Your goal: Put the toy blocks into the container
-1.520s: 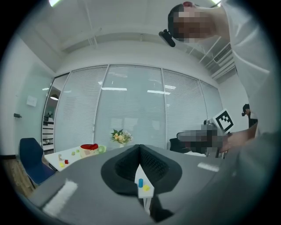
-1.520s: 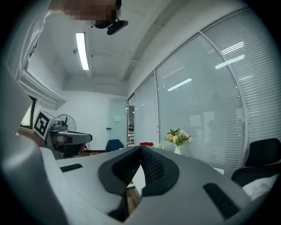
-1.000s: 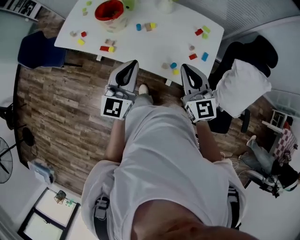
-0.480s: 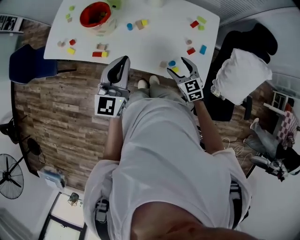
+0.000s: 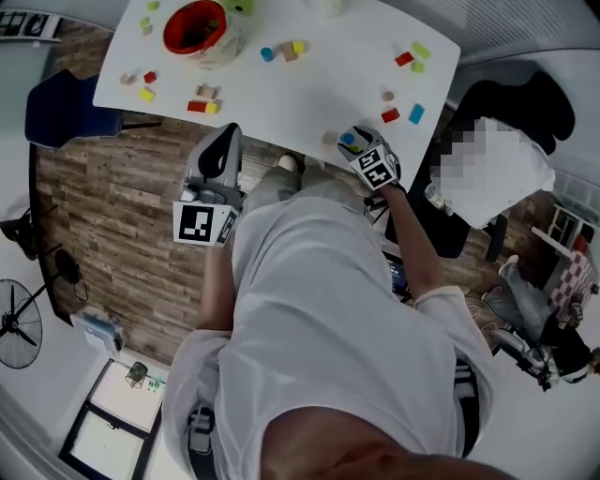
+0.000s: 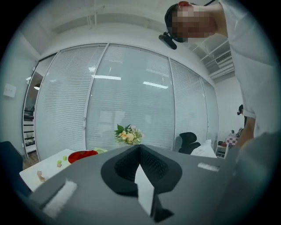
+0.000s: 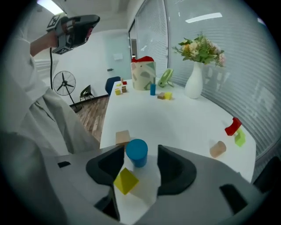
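Your right tool (image 7: 140,154) is spread, its jaws having just been closing. The blue cylinder (image 7: 136,151) stands upright between them, close to one jaw. A yellow block (image 7: 126,180) lies just nearer you than the cylinder, also inside the gap, and neither is pinched. A wooden block (image 7: 123,136) sits just beside the cylinder, outside the jaws, at the desk (image 7: 175,118) edge. The red container (image 5: 194,26) is well apart from the cylinder, toward the desk's far end. Your right arm reaches forward, tool tilted steeply down. Your left tool (image 6: 139,149) is pressed together and empty, held about level off the desk, well apart from the cylinder
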A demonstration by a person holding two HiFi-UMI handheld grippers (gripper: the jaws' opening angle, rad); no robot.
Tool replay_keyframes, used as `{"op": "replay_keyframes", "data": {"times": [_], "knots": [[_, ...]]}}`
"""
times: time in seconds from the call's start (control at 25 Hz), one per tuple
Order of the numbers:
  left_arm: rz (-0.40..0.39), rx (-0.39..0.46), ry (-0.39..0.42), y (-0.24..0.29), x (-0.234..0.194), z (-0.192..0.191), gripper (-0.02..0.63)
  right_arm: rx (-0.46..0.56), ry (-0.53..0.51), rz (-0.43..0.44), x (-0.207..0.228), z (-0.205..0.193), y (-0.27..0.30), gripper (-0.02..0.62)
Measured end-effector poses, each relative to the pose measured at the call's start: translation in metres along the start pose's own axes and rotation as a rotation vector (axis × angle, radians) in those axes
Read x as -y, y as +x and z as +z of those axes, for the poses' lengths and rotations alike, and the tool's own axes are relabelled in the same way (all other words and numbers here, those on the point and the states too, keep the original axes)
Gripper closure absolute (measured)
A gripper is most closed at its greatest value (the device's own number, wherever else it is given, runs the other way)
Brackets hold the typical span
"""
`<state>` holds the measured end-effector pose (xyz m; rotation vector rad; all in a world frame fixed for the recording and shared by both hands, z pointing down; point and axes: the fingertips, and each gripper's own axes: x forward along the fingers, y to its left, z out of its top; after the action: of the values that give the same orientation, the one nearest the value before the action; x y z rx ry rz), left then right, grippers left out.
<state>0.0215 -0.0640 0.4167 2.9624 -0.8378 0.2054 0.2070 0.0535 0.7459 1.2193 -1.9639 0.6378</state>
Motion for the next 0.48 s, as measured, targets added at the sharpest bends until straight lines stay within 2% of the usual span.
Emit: {"op": "replay_keyframes", "data": {"times": [0.04, 0.08, 0.32, 0.48], "knots": [[0.002, -0.001, 0.004, 0.002, -0.001, -0.001, 0.612, 0.002, -0.025, -0.003, 0.001, 0.002, 0.001, 0.400], [0.003, -0.002, 0.006, 0.003, -0.002, -0.002, 0.612, 0.006, -0.043, -0.012, 0.003, 0.004, 0.001, 0.449], [-0.006, -0.002, 0.015, 0.003, -0.012, -0.004, 0.612, 0.095, -0.005, -0.055, 0.006, 0.026, -0.023, 0.451], [0.000, 0.015, 0.010, -0.005, -0.026, -0.003, 0.612, 0.229, -0.002, -0.067, 0.006, 0.091, -0.050, 0.451]]}}
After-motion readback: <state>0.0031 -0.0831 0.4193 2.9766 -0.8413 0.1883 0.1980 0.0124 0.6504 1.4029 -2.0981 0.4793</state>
